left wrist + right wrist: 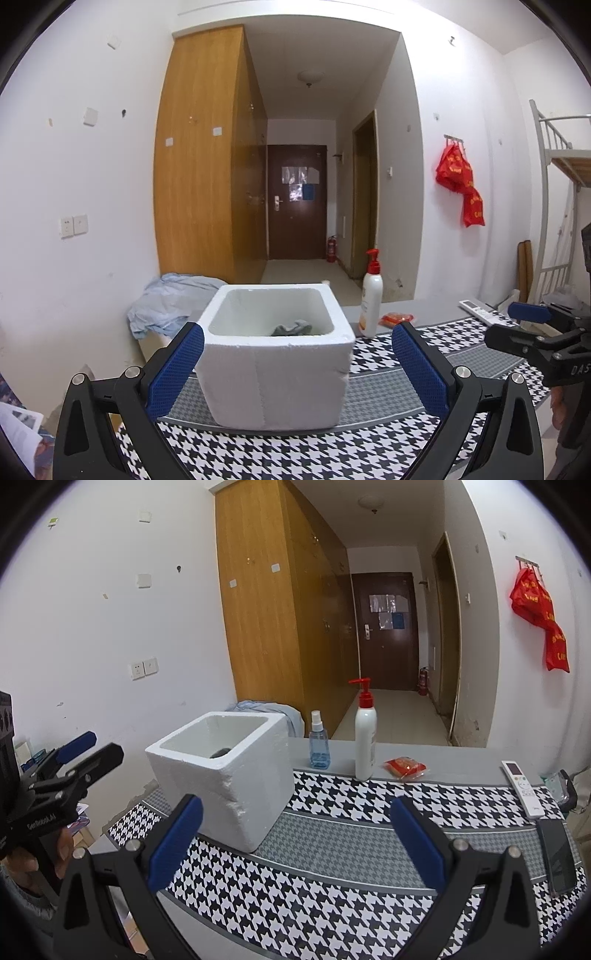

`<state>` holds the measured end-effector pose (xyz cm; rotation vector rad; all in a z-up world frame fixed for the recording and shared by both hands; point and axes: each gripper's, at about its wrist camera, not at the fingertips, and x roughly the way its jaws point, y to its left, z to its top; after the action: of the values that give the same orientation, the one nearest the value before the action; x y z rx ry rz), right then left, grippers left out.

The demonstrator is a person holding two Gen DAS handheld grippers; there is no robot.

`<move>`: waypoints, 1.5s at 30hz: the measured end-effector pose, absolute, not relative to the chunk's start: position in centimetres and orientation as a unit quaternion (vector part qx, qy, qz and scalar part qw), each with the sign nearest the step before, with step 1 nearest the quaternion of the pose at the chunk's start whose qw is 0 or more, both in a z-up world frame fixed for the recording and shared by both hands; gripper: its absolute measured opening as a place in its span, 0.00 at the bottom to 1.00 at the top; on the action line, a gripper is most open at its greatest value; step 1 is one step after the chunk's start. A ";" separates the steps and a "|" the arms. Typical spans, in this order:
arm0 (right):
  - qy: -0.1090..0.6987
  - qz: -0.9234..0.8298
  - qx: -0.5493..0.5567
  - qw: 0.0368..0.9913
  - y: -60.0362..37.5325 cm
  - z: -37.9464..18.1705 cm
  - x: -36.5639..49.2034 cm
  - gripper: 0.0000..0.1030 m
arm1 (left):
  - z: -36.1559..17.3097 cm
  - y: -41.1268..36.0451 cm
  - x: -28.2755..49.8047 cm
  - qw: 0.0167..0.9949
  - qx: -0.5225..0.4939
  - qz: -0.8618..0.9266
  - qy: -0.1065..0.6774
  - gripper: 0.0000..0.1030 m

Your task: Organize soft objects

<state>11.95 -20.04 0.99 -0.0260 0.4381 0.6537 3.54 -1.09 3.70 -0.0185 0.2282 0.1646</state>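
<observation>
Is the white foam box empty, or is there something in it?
Not empty. The foam box is open-topped, and a crumpled grey cloth lies at the bottom against the near wall. Whether anything lies under it cannot be told.

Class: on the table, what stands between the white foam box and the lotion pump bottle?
A small blue spray bottle stands between foam box and pump bottle, visible in the right wrist view only.

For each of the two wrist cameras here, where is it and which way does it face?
Left wrist: sits on the left gripper, open, facing the foam box head-on, hallway beyond; the right gripper shows at right.
Right wrist: sits on the right gripper, open, over the houndstooth cloth, box ahead-left; the left gripper and a hand show at left.
Shared: box, lotion bottle, door.
</observation>
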 end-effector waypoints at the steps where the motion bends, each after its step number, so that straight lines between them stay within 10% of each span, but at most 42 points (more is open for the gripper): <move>1: 0.209 0.318 -0.013 0.925 -20.0 1.0 11.8 1.00 | 3.6 -1.2 3.4 0.990 -0.009 0.082 0.111 0.99; 45: 0.149 0.322 -0.019 0.935 -19.4 -3.8 8.3 1.00 | -1.3 -1.2 1.2 0.987 0.003 0.120 0.105 0.99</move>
<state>8.33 -19.40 -3.83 -0.0394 0.3047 0.6578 1.16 -1.18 -1.35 0.0067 0.2109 0.2417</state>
